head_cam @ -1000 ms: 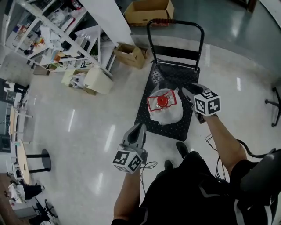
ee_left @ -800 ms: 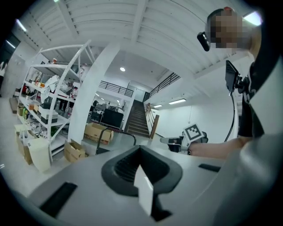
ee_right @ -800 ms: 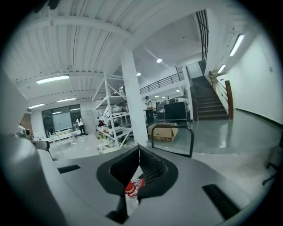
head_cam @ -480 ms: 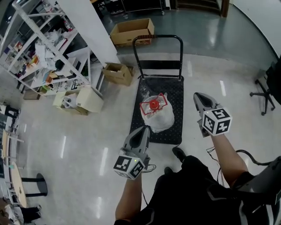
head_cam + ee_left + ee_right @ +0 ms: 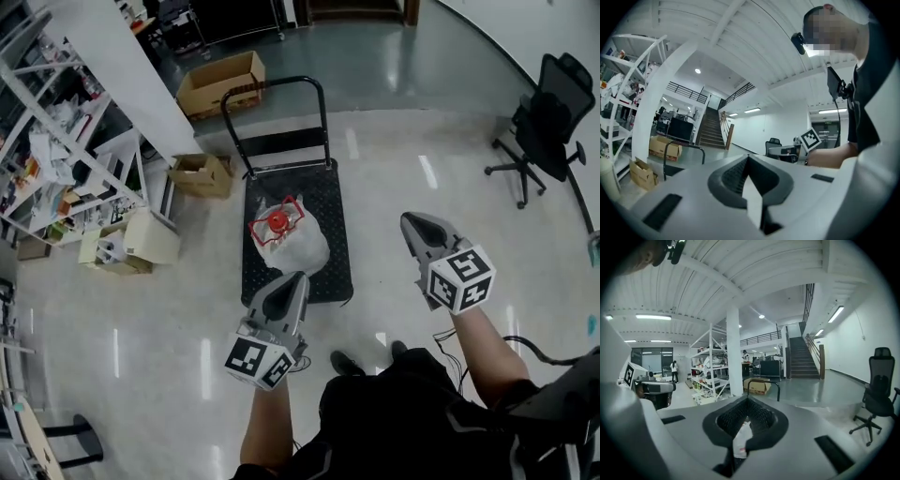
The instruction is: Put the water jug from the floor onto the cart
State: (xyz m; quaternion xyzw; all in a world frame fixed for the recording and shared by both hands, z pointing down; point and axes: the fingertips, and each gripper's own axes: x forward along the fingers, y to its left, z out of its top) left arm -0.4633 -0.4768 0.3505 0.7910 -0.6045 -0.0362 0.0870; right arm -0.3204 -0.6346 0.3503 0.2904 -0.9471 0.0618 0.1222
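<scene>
The water jug (image 5: 281, 234) sits on the cart (image 5: 328, 272), wrapped in a loose white bag with its red cap facing up, a little left of centre in the head view. It lies on the near half of the black deck, well short of the push handle (image 5: 273, 86). By that placing the job looks done.

Both tools are held in the air at the lower part of the frame, clear of the load. The left tool (image 5: 290, 281) has its jaws together with nothing between them. The right tool (image 5: 413, 222), at the lower right, is likewise pressed closed and empty.

The risks lie mostly with the cart:
- **No side rails.** The deck is flat and open at both sides and the near end, so a jolt could slide or tip the jug off an edge.
- **Glossy floor.** The floor (image 5: 159, 309) is polished, and a cart on wheels might roll if nudged. The person's shoes (image 5: 343, 363) are just beside its near edge.
- **Slack bag.** The thin plastic may slip under the jug, or snag a jaw if either tool reaches in again.
- **Clutter.** A cardboard box (image 5: 201, 174) sits close on the left, an obstacle if the cart swings that way.
</scene>
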